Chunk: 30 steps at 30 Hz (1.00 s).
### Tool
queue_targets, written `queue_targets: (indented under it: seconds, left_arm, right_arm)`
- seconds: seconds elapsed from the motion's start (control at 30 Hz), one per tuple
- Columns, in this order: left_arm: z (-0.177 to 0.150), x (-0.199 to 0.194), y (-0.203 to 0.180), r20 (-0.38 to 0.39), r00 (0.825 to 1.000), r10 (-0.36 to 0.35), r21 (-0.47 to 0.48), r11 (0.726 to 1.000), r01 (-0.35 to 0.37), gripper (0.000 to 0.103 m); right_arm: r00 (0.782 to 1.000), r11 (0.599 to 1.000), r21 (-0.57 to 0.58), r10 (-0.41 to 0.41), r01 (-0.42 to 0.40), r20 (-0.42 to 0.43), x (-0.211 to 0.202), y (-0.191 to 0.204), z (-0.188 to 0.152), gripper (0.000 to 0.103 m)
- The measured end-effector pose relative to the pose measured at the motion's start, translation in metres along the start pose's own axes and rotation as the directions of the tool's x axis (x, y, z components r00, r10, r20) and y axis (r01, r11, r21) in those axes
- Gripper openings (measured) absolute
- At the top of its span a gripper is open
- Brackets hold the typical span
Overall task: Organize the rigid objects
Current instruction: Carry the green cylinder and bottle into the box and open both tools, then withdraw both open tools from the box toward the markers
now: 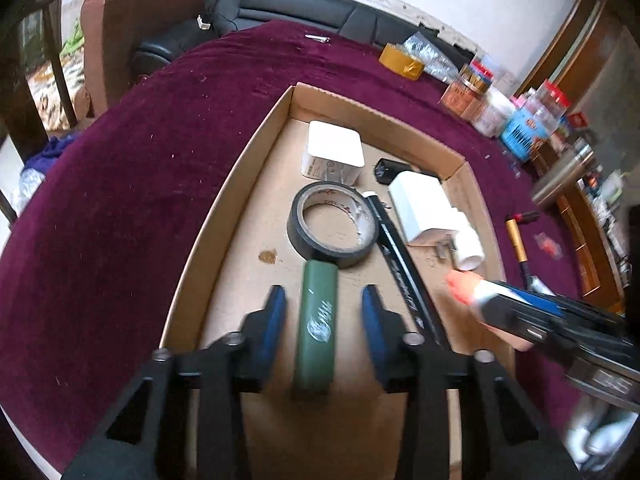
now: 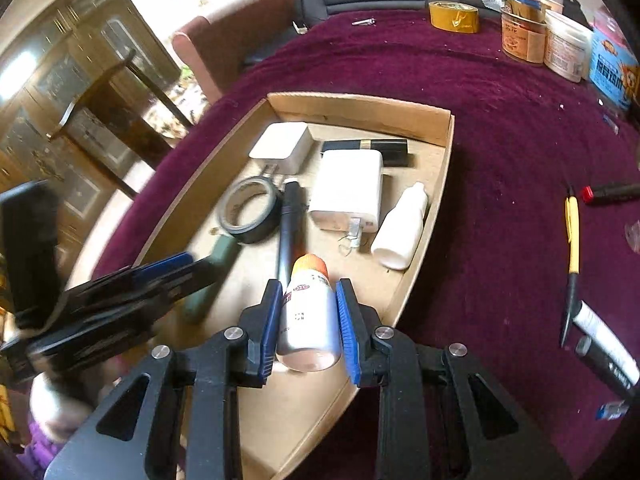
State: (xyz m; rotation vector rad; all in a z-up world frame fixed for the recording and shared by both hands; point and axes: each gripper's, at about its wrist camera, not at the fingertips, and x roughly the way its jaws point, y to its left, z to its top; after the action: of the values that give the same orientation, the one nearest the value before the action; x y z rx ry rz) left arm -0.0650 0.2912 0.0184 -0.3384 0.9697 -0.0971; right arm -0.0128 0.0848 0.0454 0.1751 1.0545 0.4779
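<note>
Your left hand-held gripper (image 1: 324, 328) stands released over the cardboard tray (image 1: 236, 184) on the maroon tabletop (image 1: 132, 184) — the green bar (image 1: 316, 332) lies on the tray floor between its blue pads (image 1: 276, 320), a gap on each side, its far end just at the black tape roll (image 1: 332, 224). Your right hand-held gripper (image 2: 306, 316) is clenched on a white bottle with an orange cap (image 2: 308, 316), held above the tray's near end — the cap seems to overlap the black pen (image 2: 290, 224), though blur makes contact hard to judge. Two white chargers (image 2: 348, 192) and a small white bottle (image 2: 400, 232) lie further in.
</note>
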Motion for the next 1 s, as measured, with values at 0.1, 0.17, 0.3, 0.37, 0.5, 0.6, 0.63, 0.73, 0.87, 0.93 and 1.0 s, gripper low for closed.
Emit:
queue_targets:
  seconds: [0.1,0.17,0.3,0.37,0.5,0.6,0.63,0.73,0.87,0.93,1.0]
  left_arm:
    - [-0.008,-0.012,0.003,0.012,0.999,-0.039,-0.020,0.999,0.039,0.038]
    - [-0.014,-0.023,0.008,0.033,0.998,-0.061,-0.041,0.997,0.062,0.048]
    - [-0.021,-0.038,0.013,0.067,0.995,-0.072,-0.088,0.993,0.077,0.053]
    - [-0.026,-0.043,0.015,0.073,0.995,-0.075,-0.105,0.991,0.082,0.053]
    - [-0.041,-0.053,0.008,0.097,0.992,-0.074,-0.124,0.989,0.086,0.054]
    - [-0.048,-0.058,-0.009,0.114,0.993,-0.041,-0.088,0.995,0.052,0.058]
    - [-0.051,-0.059,-0.018,0.117,0.993,-0.024,-0.064,0.997,0.031,0.058]
    - [-0.057,-0.061,-0.044,0.132,0.991,0.028,0.012,0.999,-0.030,0.058]
    - [-0.067,-0.061,-0.079,0.151,0.984,0.093,0.122,0.986,-0.112,0.059]
    - [-0.073,-0.061,-0.092,0.150,0.983,0.101,0.156,0.980,-0.125,0.059]
    - [-0.077,-0.060,-0.105,0.140,0.985,0.099,0.188,0.974,-0.124,0.059]
  right_arm:
    - [1.000,0.999,0.016,-0.028,0.028,0.011,0.010,-0.002,0.002,0.025]
    - [1.000,0.999,0.028,-0.024,0.023,0.019,0.012,-0.003,0.004,0.026]
    - [0.999,0.999,0.047,-0.004,0.002,0.047,0.006,-0.006,0.002,0.026]
    - [0.997,0.998,0.055,0.001,-0.005,0.082,-0.005,-0.008,-0.001,0.026]
    - [0.987,0.996,0.091,-0.011,-0.004,0.159,-0.034,-0.021,-0.012,0.027]
    - [0.975,0.985,0.168,0.001,-0.040,0.224,-0.057,-0.039,-0.027,0.037]
    - [0.969,0.980,0.190,0.004,-0.052,0.246,-0.063,-0.045,-0.033,0.039]
    - [0.953,0.968,0.245,-0.016,-0.061,0.301,-0.081,-0.063,-0.050,0.039]
    - [0.941,0.949,0.313,-0.076,-0.033,0.330,-0.098,-0.090,-0.071,0.039]
    - [0.935,0.937,0.347,-0.099,-0.027,0.341,-0.107,-0.104,-0.080,0.039]
    - [0.929,0.924,0.382,-0.110,-0.037,0.354,-0.114,-0.117,-0.086,0.039]
